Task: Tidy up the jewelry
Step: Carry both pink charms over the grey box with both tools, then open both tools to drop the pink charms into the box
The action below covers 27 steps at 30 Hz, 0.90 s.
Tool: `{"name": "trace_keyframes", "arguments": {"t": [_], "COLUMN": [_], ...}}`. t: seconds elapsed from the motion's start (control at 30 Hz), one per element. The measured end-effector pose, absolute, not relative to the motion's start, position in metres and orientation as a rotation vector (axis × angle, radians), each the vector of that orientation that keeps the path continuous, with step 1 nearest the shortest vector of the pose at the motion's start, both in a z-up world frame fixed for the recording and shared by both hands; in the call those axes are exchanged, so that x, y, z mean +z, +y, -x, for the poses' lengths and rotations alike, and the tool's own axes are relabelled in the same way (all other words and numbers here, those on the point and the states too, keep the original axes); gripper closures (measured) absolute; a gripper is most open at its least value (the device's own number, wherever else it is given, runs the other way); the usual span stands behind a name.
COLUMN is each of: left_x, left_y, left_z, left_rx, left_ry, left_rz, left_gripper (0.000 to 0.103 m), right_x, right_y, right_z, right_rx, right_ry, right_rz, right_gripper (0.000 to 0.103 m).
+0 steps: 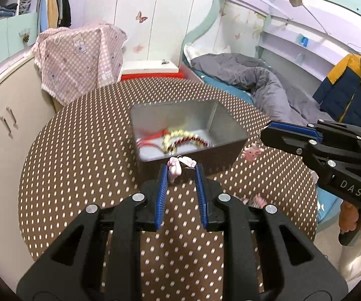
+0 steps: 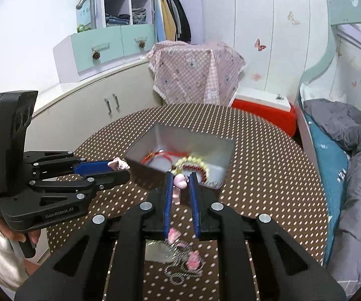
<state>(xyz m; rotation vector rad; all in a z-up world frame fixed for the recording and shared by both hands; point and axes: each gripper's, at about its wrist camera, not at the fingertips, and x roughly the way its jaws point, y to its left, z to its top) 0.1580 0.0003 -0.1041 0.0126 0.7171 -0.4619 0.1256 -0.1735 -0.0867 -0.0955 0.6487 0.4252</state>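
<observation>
Honestly, both the left gripper [image 1: 180, 166] and right gripper [image 2: 179, 179] barely pinch pink charms [image 1: 175, 167], which could slip short of the tin [image 1: 230, 123] ahead

**Round dotted table with a metal box**

A round table [image 2: 268, 175], covered in brown cloth with pale dots, fills the middle of both views. A grey metal box [image 2: 215, 148] stands at its centre; blurred pink trinkets [image 2: 190, 260] lie toward the lower edge.

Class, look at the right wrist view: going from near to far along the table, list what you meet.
Keychain pile with pink charms → right gripper pinching a pink charm → metal box holding beaded jewelry → pink checked cloth beyond the table.
</observation>
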Motion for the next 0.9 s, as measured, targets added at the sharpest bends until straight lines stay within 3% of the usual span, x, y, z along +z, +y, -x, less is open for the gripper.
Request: {"name": "trace_keyframes", "arguments": {"t": [0.73, 0.77, 0.8, 0.83, 0.9], "left_x": [-0.099, -0.098, -0.098, -0.096, -0.092], "left_y": [-0.028, -0.028, -0.029, -0.029, -0.025], "left_z": [-0.197, -0.197, -0.197, -0.196, -0.195], "left_rx": [-0.479, -0.473, -0.464, -0.449, -0.442], "left_ry": [0.718, 0.716, 0.71, 0.696, 0.671], "left_rz": [-0.041, -0.044, -0.047, -0.048, -0.042], "left_gripper": [0.079, 0.068, 0.039, 0.033, 0.033], "right_x": [-0.092, -0.093, -0.093, -0.093, -0.093], "right_y": [-0.179, -0.179, -0.18, -0.182, -0.187], "right_z": [-0.168, -0.168, -0.169, -0.169, -0.171], "right_rx": [0.42, 0.42, 0.418, 0.408, 0.383], "right_ry": [0.677, 0.679, 0.681, 0.681, 0.684], "right_rz": [0.094, 0.093, 0.09, 0.087, 0.074], "right_gripper": [0.091, 0.09, 0.086, 0.081, 0.067]}}
